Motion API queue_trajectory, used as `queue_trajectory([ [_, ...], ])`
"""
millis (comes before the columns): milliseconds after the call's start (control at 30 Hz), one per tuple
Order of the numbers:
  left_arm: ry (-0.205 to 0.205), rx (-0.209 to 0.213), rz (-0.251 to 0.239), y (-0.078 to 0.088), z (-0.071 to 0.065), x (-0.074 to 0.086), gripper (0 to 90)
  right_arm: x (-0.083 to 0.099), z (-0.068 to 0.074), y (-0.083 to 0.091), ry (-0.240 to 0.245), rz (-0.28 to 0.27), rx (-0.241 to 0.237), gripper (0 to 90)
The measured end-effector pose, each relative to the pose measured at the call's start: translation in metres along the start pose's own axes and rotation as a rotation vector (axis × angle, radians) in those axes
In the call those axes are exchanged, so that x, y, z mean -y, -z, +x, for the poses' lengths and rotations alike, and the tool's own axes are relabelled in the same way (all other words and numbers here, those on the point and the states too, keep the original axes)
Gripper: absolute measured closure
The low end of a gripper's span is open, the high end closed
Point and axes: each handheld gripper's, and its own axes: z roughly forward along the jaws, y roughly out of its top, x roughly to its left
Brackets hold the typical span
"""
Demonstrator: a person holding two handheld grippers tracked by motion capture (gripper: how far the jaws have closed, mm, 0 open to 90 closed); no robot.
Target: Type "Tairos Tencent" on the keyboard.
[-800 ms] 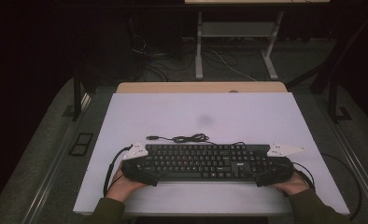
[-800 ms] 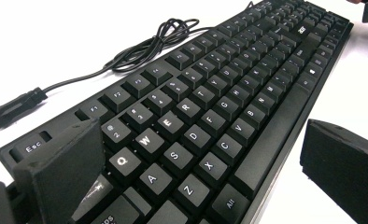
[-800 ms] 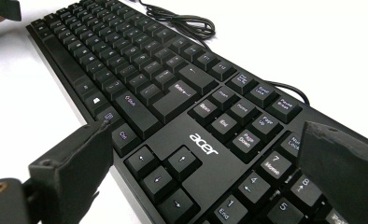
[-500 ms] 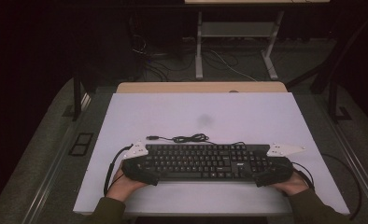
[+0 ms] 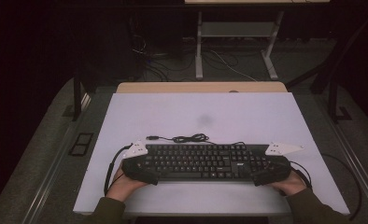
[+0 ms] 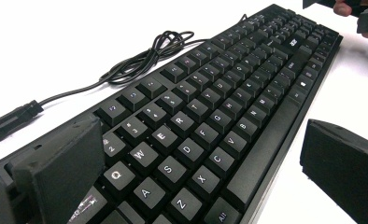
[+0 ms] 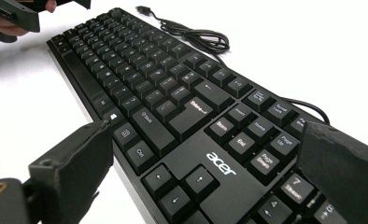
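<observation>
Straddling the keyboard point(image 5: 205, 162) ends, both grippers gape unclamped; its coiled cable point(image 5: 187, 138) lies just behind.

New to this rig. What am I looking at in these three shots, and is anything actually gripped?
No robot here: a person holds a hand-held claw in each hand. The high view looks down on a white table from the person's side, with the left claw and right claw at the two ends of a black keyboard. Its cable lies bunched behind it. The other two pictures come from cameras riding on each claw, looking along its two black jaws. In both, the jaws stand wide apart, astride the keyboard's end, and I see no pad pressing on it. So both claws look open, with nothing gripped.
</observation>
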Motion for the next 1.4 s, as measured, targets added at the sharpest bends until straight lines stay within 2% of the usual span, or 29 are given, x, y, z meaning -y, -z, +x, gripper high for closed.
queue_trajectory([
  [1067, -0.005, 0.012, -0.007, -0.003, -0.003, -0.004, 0.0, -0.014, 0.009, -0.016, 0.026, -0.015, -0.029, 3.9],
  [1400, 0.003, 0.013, -0.015, -0.004, -0.002, -0.005, 0.0, -0.02, 0.01, -0.019, 0.028, -0.04, -0.038, 3.9],
])
